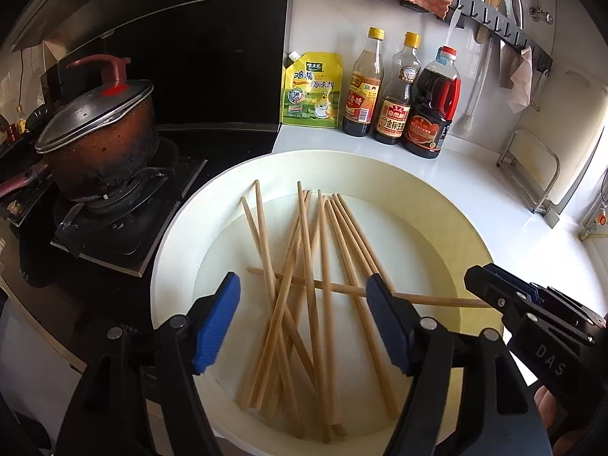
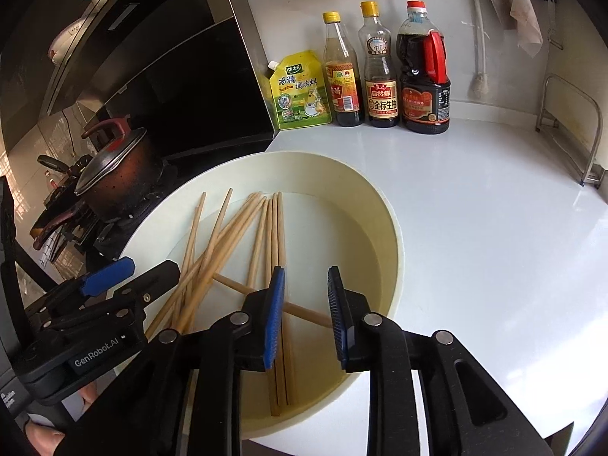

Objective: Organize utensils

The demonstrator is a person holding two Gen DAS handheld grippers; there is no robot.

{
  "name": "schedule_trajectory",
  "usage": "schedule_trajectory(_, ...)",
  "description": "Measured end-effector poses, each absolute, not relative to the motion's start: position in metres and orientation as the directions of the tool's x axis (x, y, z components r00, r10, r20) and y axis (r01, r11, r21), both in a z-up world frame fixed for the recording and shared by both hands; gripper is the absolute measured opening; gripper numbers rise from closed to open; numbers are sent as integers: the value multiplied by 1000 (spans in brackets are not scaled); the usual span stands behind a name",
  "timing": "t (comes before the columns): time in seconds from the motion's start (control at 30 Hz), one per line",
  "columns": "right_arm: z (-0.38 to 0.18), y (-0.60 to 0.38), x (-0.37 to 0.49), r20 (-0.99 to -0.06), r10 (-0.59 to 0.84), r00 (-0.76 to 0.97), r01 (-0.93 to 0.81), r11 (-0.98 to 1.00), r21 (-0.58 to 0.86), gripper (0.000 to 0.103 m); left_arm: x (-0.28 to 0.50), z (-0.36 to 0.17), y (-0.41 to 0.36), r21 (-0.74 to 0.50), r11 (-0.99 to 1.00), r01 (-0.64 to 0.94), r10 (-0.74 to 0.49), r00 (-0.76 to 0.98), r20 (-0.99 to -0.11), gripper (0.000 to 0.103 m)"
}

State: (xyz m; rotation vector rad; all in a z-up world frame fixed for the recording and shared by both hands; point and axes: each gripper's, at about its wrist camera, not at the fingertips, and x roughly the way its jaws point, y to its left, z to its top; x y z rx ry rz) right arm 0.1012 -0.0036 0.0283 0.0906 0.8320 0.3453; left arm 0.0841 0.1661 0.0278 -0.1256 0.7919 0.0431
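Claws first, nearest me: my left claw (image 1: 304,319) stands wide apart over the chopsticks (image 1: 323,266), gripping nothing; my right claw (image 2: 306,315) is slightly apart, one crossing stick between its pads, contact unclear. I count roughly eleven chopsticks in one cream basin (image 1: 437,205) on the white bench (image 2: 475,228); overlaps blur the tally. Farther left, one lidded pot (image 1: 98,144). Far back: one yellow pouch (image 1: 309,91), three bottles (image 1: 395,91).
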Motion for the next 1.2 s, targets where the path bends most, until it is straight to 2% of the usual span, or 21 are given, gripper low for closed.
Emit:
schedule_trajectory(0.2,29,-8,88,-698,296,651,-245,953,176,30,76,31,169,-84,992,-99,12,712,-703,79)
schedule_trajectory(0.87,33,-22,62,-670,264,694,-197,965,175,37,57,28,160,-52,994,-99,34,712,-701,80)
schedule_trajectory(1.0,37,-23,59,-661,262,703,-196,965,174,41,55,31,159,-51,994,-97,34,717,-696,83)
schedule_trajectory(1.1,39,-23,56,-654,261,710,-195,965,173,42,52,33,158,-46,994,-101,42,725,-688,90)
schedule_trajectory(1.2,41,-23,55,-650,255,716,-193,967,167,43,49,36,158,-42,994,-104,47,727,-685,90)
